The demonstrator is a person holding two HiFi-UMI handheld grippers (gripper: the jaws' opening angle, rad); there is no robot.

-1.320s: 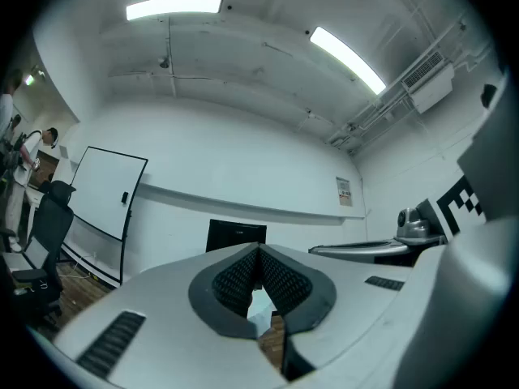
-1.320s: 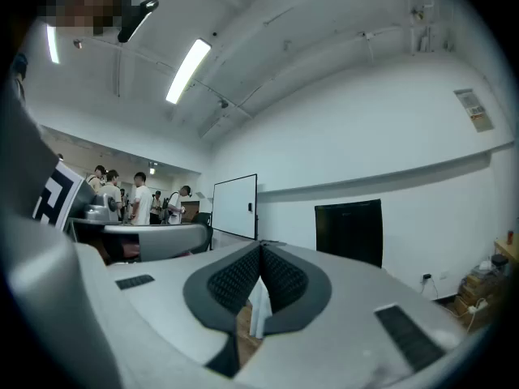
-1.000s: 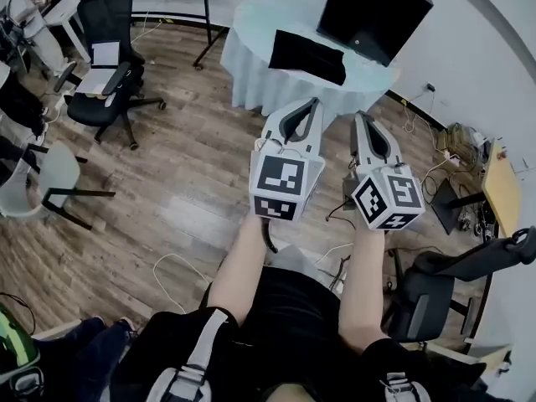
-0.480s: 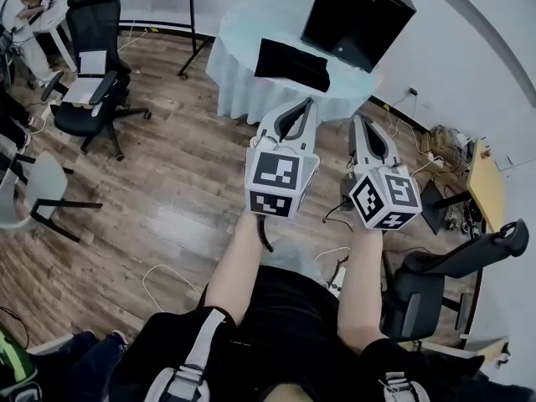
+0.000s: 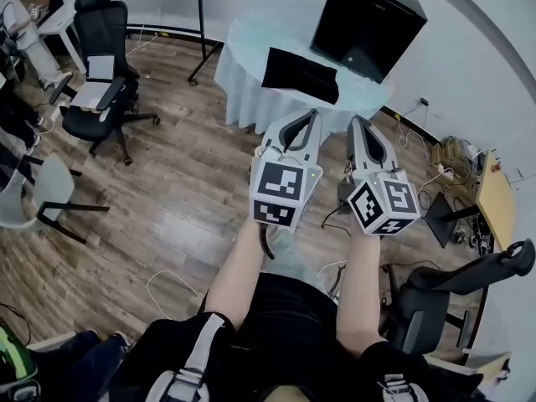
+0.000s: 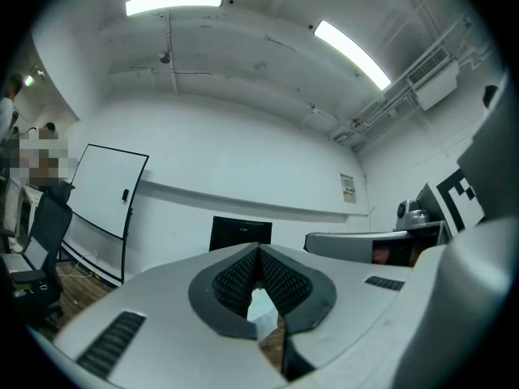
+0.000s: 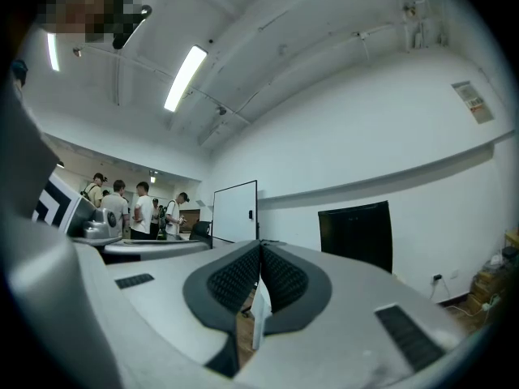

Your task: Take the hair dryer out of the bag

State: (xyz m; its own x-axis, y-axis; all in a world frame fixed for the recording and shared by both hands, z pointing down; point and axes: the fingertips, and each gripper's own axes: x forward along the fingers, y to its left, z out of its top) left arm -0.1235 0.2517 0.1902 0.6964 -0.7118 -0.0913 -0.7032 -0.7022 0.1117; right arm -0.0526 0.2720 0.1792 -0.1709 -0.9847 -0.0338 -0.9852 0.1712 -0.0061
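Note:
A flat black bag (image 5: pixel 301 74) lies on a round table with a pale cloth (image 5: pixel 247 44). No hair dryer shows. My left gripper (image 5: pixel 313 115) and right gripper (image 5: pixel 356 121) are held side by side in the air, pointing level toward the table and short of its near edge. Each has its jaws closed tip to tip with nothing between them. In the left gripper view the left gripper's (image 6: pixel 259 250) pads meet. The right gripper view shows the same for the right gripper (image 7: pixel 260 246).
A large black box (image 5: pixel 368 23) stands on the table behind the bag. Office chairs (image 5: pixel 105 65) stand at the left and another chair (image 5: pixel 444 283) at the right. Cables (image 5: pixel 172 276) lie on the wooden floor. A whiteboard (image 7: pixel 235 211) and several people (image 7: pixel 138 209) are farther off.
Both grippers have drifted slightly along with the person, and the table sits a little lower in the head view. The jaws stay closed.

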